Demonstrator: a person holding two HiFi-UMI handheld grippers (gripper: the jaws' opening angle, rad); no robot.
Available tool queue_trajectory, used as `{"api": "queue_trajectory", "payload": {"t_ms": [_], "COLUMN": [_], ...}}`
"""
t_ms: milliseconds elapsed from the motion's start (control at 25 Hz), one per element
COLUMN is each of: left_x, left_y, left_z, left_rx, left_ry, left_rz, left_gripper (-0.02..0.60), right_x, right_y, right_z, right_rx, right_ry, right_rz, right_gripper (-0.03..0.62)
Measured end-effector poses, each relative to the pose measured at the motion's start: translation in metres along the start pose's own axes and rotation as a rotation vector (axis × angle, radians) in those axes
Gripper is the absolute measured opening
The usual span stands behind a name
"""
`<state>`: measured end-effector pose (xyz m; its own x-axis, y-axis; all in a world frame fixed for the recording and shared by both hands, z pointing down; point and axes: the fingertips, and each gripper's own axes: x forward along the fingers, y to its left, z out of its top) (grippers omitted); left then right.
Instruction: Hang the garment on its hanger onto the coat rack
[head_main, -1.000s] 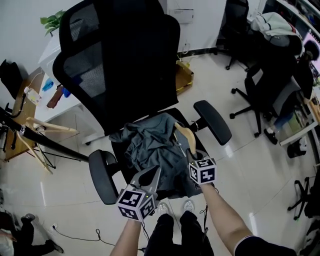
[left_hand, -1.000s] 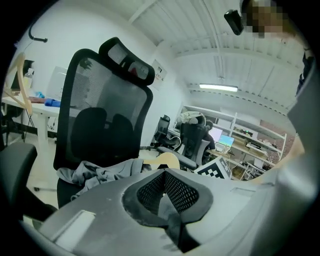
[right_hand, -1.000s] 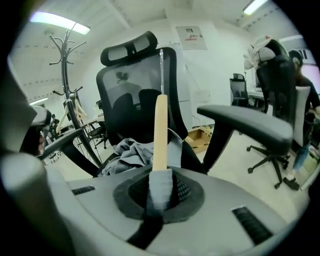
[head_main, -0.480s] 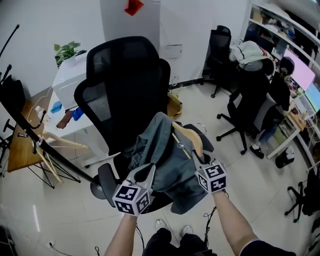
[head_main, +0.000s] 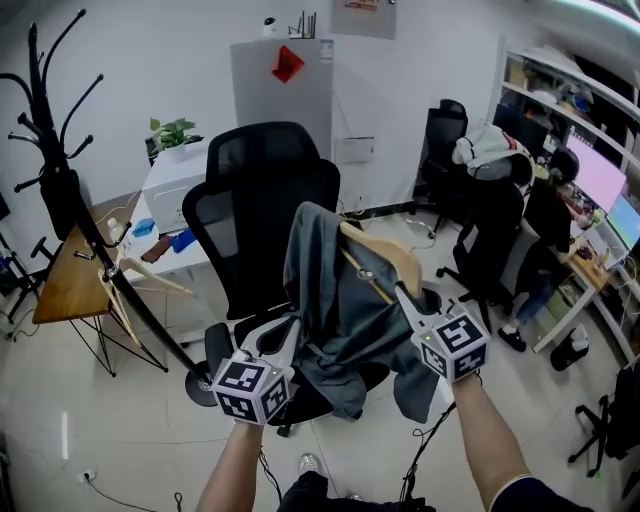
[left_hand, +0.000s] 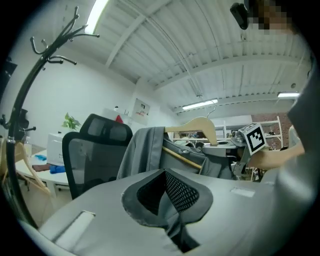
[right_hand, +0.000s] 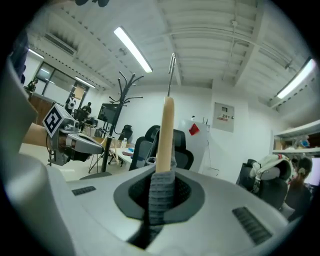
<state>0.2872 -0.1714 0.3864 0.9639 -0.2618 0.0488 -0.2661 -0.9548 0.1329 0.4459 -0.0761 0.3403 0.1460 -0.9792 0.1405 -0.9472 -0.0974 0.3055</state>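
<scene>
The right gripper's (right_hand: 161, 192) jaws are shut on one end of the hanger (right_hand: 166, 135), with a strip of the garment (head_main: 335, 300) pinched in beside it. The left gripper's (left_hand: 167, 225) jaws are closed on the garment's lower edge. Garment and hanger are held over the chair (head_main: 255, 200). The coat rack (head_main: 55, 180) is seen well apart at the left, with a table (head_main: 65, 290) beside it.

Grey garment (head_main: 332, 300), pale wooden hanger (head_main: 386, 256), black mesh chair (head_main: 258, 215), black coat rack (head_main: 62, 195).
</scene>
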Motion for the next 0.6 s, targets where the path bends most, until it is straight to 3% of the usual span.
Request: {"api": "queue_trajectory", "payload": {"t_ms": [280,600], "left_x": [-0.045,-0.113], "left_y": [-0.064,-0.095], "left_z": [0.053,0.100], "left_rx": [0.070,0.139], "left_ry": [-0.068,-0.123], "left_rz": [0.043,0.171], "left_gripper": [0.003,0.003], "right_x": [-0.080,-0.138], "right_y": [-0.001,0.036], "right_z": [0.057,0.109], "right_rx": [-0.132,-0.162], "right_ry": [-0.094,-0.191], "right_rz": [0.079,0.278], "right_gripper": [0.017,0.018]}}
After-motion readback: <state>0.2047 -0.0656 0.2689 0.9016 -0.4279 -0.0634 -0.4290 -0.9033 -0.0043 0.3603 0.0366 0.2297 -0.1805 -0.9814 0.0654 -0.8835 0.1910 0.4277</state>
